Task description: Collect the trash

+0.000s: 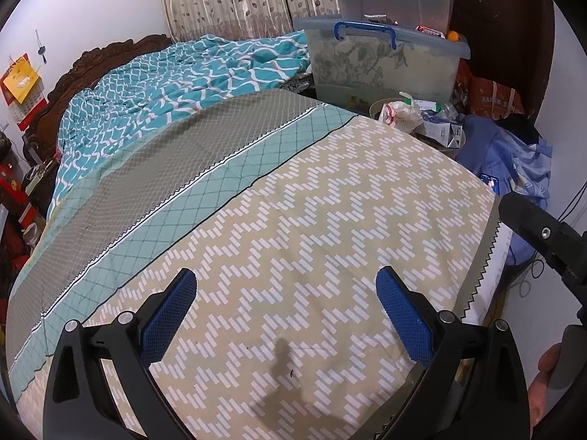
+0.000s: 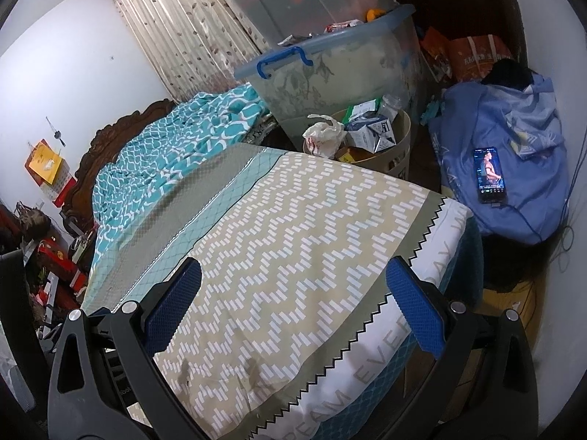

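Both grippers (left [image 1: 286,293], right [image 2: 293,286]), jaws spread empty, hover over the zigzag-patterned bedsheet [image 1: 330,201] beside a full bin [image 2: 398,146].

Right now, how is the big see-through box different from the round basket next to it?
The clear storage box is tall, see-through, with a blue rim and handle; the beige wastebasket is shorter, round and solid-colored. The box looks mostly empty low down; the wastebasket is piled with cartons and crumpled wrappers. Both stand beside the bed.

Both grippers: black frames w/ silver screws, blue textured pads [image 1: 172,315].
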`<state>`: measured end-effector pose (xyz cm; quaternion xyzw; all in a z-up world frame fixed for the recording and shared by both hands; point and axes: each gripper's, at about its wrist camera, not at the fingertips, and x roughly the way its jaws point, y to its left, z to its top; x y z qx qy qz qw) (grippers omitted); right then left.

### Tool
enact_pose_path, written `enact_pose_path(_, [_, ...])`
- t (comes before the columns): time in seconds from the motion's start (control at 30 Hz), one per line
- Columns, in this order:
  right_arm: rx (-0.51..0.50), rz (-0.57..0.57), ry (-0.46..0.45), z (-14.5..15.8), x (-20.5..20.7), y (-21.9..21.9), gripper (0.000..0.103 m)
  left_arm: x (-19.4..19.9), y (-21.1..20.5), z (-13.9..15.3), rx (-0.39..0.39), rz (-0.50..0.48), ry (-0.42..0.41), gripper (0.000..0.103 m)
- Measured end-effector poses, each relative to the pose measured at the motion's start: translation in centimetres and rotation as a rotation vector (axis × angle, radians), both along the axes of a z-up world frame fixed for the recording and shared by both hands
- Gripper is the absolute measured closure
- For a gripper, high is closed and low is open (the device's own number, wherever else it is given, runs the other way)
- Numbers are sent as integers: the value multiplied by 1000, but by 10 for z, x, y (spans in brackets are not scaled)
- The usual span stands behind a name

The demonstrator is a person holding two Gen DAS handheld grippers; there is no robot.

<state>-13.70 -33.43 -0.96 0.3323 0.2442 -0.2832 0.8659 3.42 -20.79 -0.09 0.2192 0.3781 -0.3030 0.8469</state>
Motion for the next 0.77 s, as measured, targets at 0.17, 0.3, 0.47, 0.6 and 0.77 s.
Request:
enact_pose_path(0.17, [2, 2, 2, -1, 0, 0, 3, 1, 2, 2, -11, 3, -2, 9])
enact_pose_path(0.3, [2, 6, 5, -1, 1, 0, 3, 0, 4, 5, -30, -1, -11, 9])
enact_pose_path(0.47, [-2, 5, 5, -1, 1, 2, 3, -4, 10, 14, -72, -7, -38, 9])
enact_pose_path(0.6, [-2, 6, 6, -2, 1, 1, 3, -8, 12, 20, -91, -12, -50, 9])
enact_pose_path(0.77, [-3, 7, 8, -2, 1, 2, 3, -8, 16, 24, -108, -15, -59, 9])
